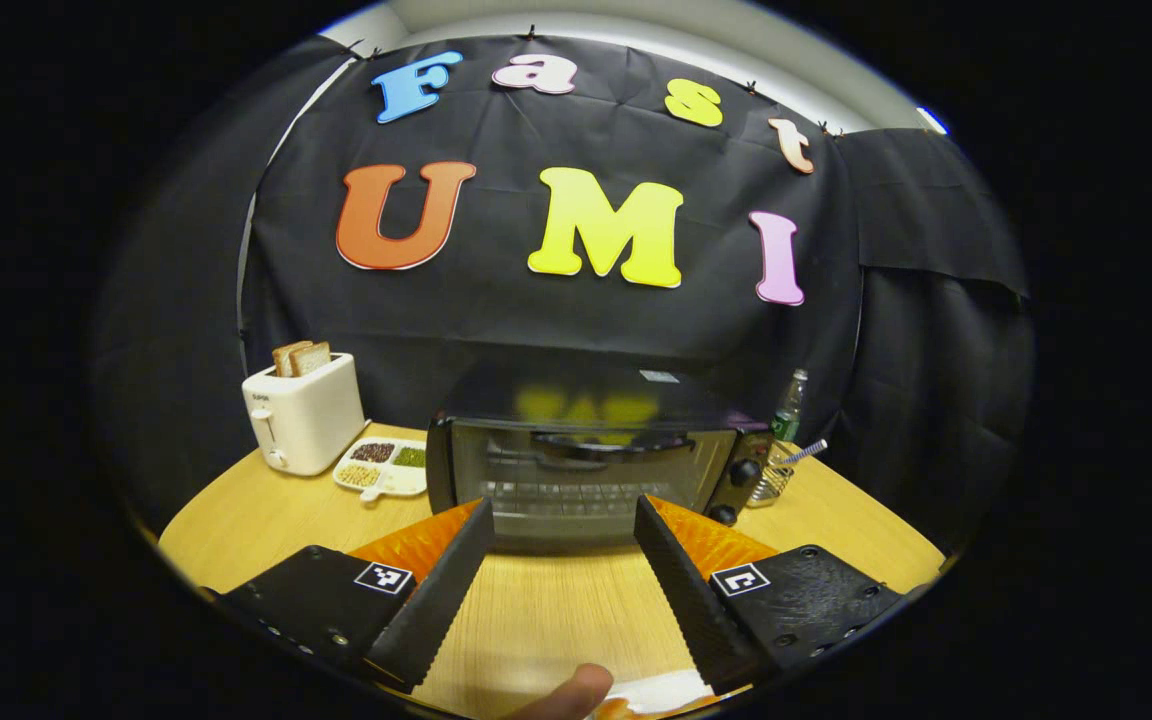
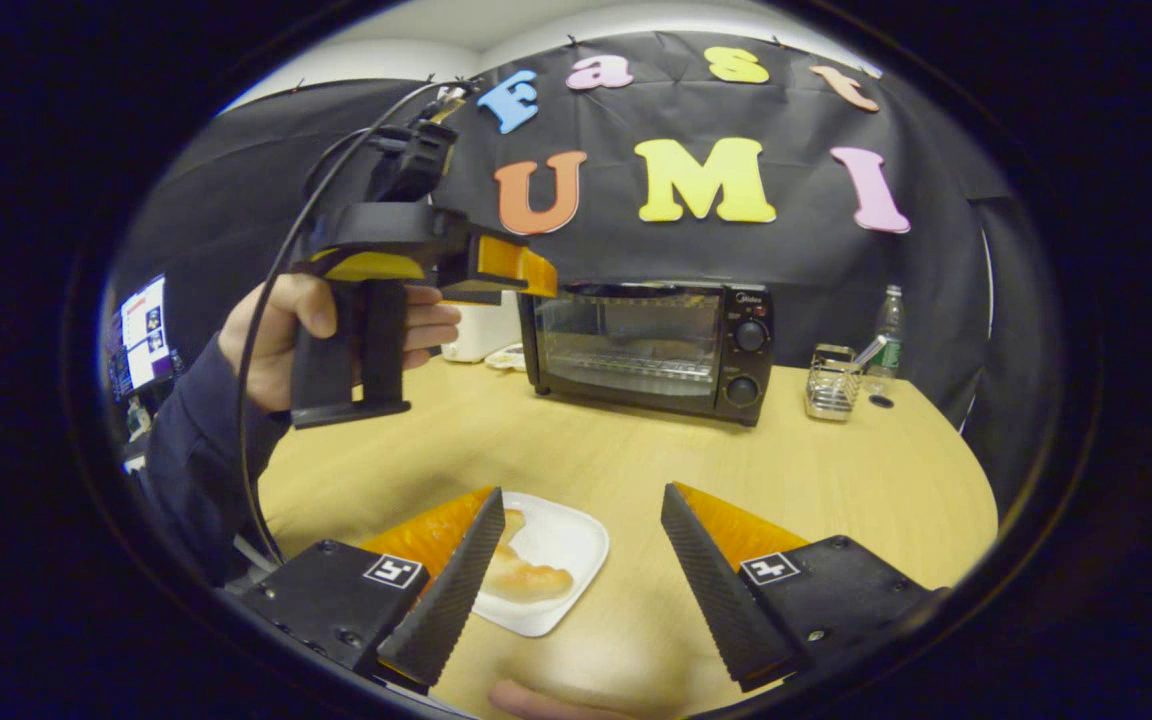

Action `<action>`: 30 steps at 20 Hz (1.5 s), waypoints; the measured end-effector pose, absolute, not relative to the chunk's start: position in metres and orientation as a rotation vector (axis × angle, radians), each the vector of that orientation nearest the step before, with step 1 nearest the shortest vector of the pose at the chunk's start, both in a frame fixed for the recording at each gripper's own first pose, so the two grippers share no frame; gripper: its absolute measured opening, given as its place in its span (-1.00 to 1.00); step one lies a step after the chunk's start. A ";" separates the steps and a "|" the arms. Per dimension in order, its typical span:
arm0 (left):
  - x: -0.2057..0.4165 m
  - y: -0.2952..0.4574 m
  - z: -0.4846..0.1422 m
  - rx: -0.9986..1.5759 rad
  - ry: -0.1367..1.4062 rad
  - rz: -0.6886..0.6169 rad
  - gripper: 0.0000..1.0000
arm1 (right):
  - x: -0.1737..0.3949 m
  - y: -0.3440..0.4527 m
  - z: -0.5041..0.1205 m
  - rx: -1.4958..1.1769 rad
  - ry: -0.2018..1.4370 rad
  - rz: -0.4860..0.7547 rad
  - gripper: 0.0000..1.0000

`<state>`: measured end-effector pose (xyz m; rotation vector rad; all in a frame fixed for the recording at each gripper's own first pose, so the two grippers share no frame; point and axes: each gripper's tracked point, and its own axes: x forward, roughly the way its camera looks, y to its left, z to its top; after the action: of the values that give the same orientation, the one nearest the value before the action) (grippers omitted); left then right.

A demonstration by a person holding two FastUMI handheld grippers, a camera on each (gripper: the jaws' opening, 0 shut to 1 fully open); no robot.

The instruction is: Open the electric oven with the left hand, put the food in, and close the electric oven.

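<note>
Two tools are held above a round wooden desk [image 2: 636, 450], both with fingers spread wide and gripping nothing. In the right gripper view, the right tool [image 2: 581, 570] hangs over the near edge, and a square white plate [image 2: 566, 560] carrying a pale, golden bread roll [image 2: 526, 580] lies just under its left finger. Farther off in that view a hand [image 2: 336, 330] in a dark sleeve holds the left tool [image 1: 561, 575] by its grip, raised before the oven. In the left gripper view that tool points straight at the electric oven [image 1: 586, 460], which stands mid-desk, black, its glass door shut, a wire rack visible inside and two knobs on its right panel. Behind it to the left sit a white toaster [image 1: 304, 425] holding bread slices and a divided snack dish [image 1: 383, 467]; to the right, a wire holder [image 2: 831, 380] and a bottle [image 2: 889, 335].
</note>
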<state>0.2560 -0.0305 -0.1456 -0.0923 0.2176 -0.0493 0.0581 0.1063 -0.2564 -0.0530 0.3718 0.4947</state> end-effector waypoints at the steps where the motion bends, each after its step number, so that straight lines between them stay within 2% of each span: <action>1: 0.273 -0.033 -0.141 -0.104 0.208 -0.049 0.86 | 0.061 0.103 -0.253 -0.060 0.360 0.483 0.93; 3: 0.303 -0.037 -0.136 -0.111 0.202 -0.041 0.86 | 0.068 0.091 -0.246 -0.063 0.328 0.435 0.97; 4: 0.316 -0.035 -0.139 -0.102 0.217 -0.023 0.86 | 0.076 0.077 -0.238 -0.054 0.289 0.365 1.00; 7: 0.344 -0.035 -0.143 -0.058 0.235 -0.009 0.86 | 0.087 0.046 -0.217 -0.045 0.192 0.228 0.93; 10: 0.368 -0.044 -0.148 -0.008 0.256 -0.025 0.86 | 0.086 0.048 -0.208 -0.061 0.159 0.231 1.00; 13: 0.370 -0.043 -0.159 0.048 0.300 -0.005 0.92 | 0.087 0.033 -0.198 -0.072 0.130 0.190 0.94; 15: 0.353 -0.054 -0.162 0.013 0.321 -0.013 0.94 | 0.082 0.029 -0.189 -0.074 0.113 0.180 1.00; 18: 0.325 -0.065 -0.164 0.046 0.317 -0.050 0.96 | 0.073 0.023 -0.180 -0.076 0.091 0.173 0.94; 19: 0.313 -0.074 -0.168 0.046 0.347 -0.093 0.95 | 0.070 0.024 -0.178 -0.072 0.088 0.175 0.94; 23: 0.285 -0.073 -0.178 0.067 0.351 -0.104 0.99 | 0.062 0.021 -0.178 -0.068 0.109 0.175 1.00; 27: 0.232 -0.081 -0.217 0.020 0.417 -0.113 1.00 | 0.054 0.020 -0.179 -0.054 0.118 0.182 0.94; 30: 0.205 -0.078 -0.264 -0.031 0.522 -0.106 0.99 | 0.052 0.023 -0.187 -0.042 0.141 0.195 0.94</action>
<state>0.2053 -0.0781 -0.2640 -0.0305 0.5218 -0.1056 0.0523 0.0231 -0.1867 -0.0425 0.1413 0.1946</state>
